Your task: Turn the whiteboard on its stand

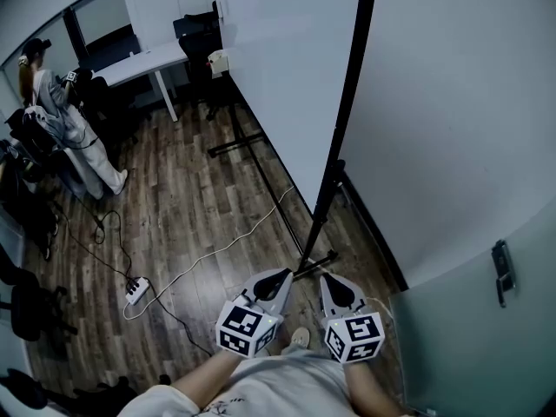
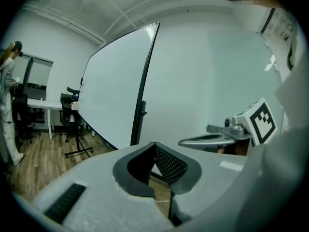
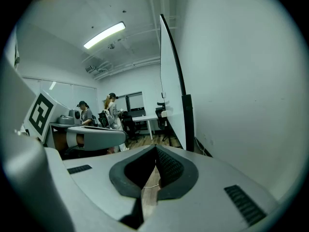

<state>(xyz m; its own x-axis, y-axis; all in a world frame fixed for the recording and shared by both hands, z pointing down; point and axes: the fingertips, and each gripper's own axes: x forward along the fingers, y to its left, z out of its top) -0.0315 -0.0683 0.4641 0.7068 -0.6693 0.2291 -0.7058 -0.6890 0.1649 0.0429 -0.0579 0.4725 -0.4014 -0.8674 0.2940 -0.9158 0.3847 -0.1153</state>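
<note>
Near whiteboard stand point(image 1: 325, 200): cable point(image 1: 213, 250), power strip point(image 1: 135, 291), desk point(image 1: 143, 63)

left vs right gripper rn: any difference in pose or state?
Pose: in the head view the left gripper leans rightward and the right gripper leans slightly leftward, so their tips converge toward the stand foot. Outlook: the left gripper faces the whiteboard more broadside; the right gripper sees it nearly edge-on. Shared: both are shut with nothing between the jaws, and neither touches the whiteboard.
</note>
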